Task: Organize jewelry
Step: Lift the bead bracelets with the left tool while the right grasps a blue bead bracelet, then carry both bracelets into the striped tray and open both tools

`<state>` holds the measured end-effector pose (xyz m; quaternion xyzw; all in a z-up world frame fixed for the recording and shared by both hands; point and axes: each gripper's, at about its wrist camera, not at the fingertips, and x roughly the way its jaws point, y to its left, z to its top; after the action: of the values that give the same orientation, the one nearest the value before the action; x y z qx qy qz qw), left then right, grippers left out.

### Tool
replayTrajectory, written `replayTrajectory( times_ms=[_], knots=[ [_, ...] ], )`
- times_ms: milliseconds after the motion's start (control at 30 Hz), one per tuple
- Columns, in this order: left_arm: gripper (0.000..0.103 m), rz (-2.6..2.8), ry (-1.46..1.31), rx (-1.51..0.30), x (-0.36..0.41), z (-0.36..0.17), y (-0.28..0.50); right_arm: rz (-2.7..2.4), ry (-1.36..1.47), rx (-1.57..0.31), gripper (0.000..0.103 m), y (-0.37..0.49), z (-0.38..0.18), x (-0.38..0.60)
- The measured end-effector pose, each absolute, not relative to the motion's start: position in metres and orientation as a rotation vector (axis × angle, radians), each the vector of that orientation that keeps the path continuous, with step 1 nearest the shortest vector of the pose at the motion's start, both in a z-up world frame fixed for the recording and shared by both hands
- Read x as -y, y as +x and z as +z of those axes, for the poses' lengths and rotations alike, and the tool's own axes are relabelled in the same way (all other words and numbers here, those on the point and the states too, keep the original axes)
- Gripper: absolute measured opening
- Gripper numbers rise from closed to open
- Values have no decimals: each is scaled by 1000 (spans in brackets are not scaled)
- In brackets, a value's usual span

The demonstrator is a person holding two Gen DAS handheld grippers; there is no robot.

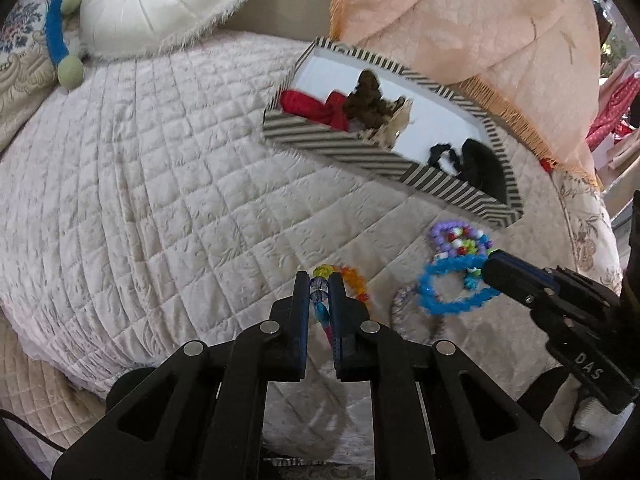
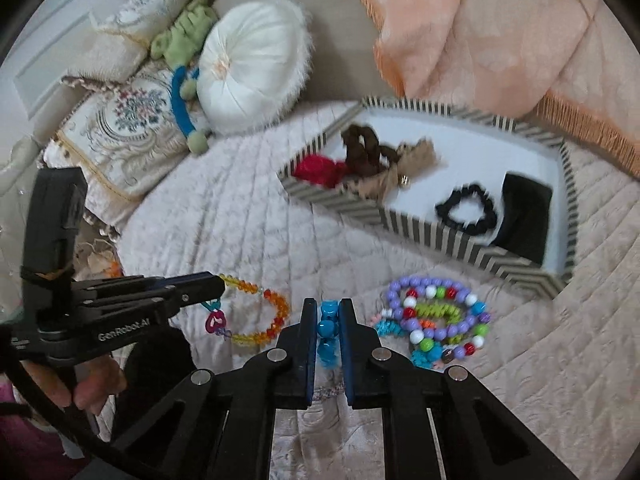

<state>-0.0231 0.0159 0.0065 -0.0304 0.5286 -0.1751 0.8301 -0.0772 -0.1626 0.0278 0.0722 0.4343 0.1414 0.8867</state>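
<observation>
A cream quilted bedspread with stitched diamond squares covers the bed. On it sits a shallow rectangular cardboard box with grey-and-cream striped walls and a smooth white floor. At one end of the box lie a red fabric scrunchie, a dark brown scrunchie and a crumpled tan one; at the other end a thin black ruffled scrunchie lies beside a flat black cloth piece.

The left gripper is closed on a strand of faceted glassy beads, orange, yellow, blue and clear; the right wrist view shows it as a full loop with a pink heart charm, lying on the bedspread. The right gripper is clamped on a chunky bright blue plastic bead bracelet, which the left wrist view shows as a whole ring, seemingly raised slightly off the bedspread, though blur makes that uncertain. Just beside it, near the box's front wall, lies a heap of round purple, white, red and green bead bracelets.

A white round tufted cushion and a peach fringed throw lie beyond.
</observation>
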Motion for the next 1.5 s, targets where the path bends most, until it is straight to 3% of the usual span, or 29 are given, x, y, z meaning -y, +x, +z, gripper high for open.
replayTrajectory(
  times_ms=[600,1500],
  knots=[
    [8,-378,-20,-993,4,73,-21,261,140,-783,10,-99,87,184],
    [8,-319,43,-947,38,92,59,147,112,-805,10,-39,92,240]
  ],
)
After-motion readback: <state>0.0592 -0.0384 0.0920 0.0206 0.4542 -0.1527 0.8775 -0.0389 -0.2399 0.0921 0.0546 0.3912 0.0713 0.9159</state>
